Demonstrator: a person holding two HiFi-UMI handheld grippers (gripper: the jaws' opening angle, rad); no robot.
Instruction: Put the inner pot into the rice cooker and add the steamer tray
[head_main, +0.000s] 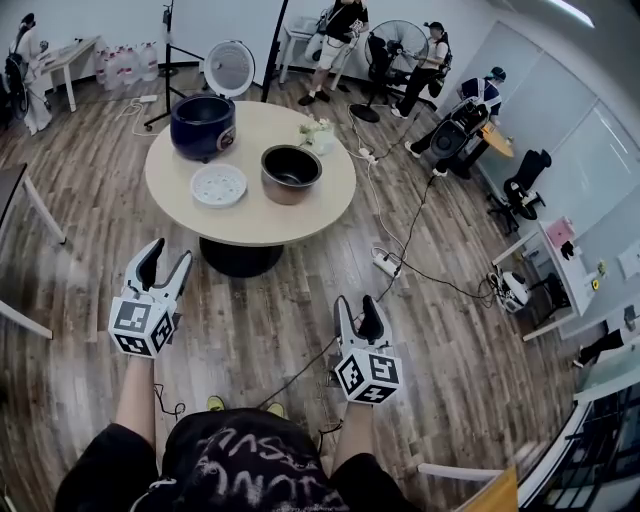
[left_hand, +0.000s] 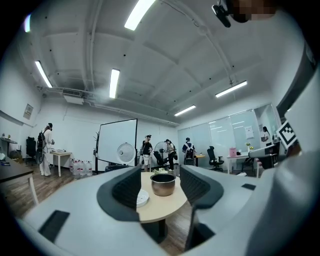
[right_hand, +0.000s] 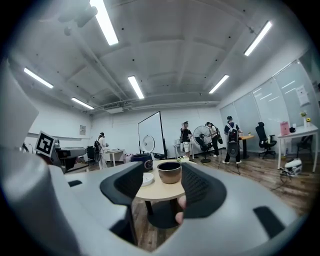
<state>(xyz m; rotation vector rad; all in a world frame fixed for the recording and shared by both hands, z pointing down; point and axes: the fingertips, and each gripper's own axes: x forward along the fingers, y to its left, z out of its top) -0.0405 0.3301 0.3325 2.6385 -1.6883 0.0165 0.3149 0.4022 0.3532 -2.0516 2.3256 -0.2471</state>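
Observation:
A round wooden table (head_main: 250, 225) stands ahead of me. On it sit a dark blue rice cooker (head_main: 203, 122) with its lid (head_main: 229, 68) up, a metal inner pot (head_main: 291, 172) and a white steamer tray (head_main: 218, 185). My left gripper (head_main: 163, 270) and right gripper (head_main: 358, 318) hang over the floor, well short of the table, both open and empty. In the left gripper view the pot (left_hand: 163, 184) and tray (left_hand: 142, 198) show far off between the jaws. The right gripper view frames the pot (right_hand: 169, 172), tray (right_hand: 146, 178) and cooker (right_hand: 143, 161) the same way.
A power strip (head_main: 385, 262) and cables lie on the wooden floor right of the table. A small white bundle (head_main: 318, 135) rests at the table's far edge. A standing fan (head_main: 400, 40), water bottles (head_main: 125, 65), desks and several people fill the back.

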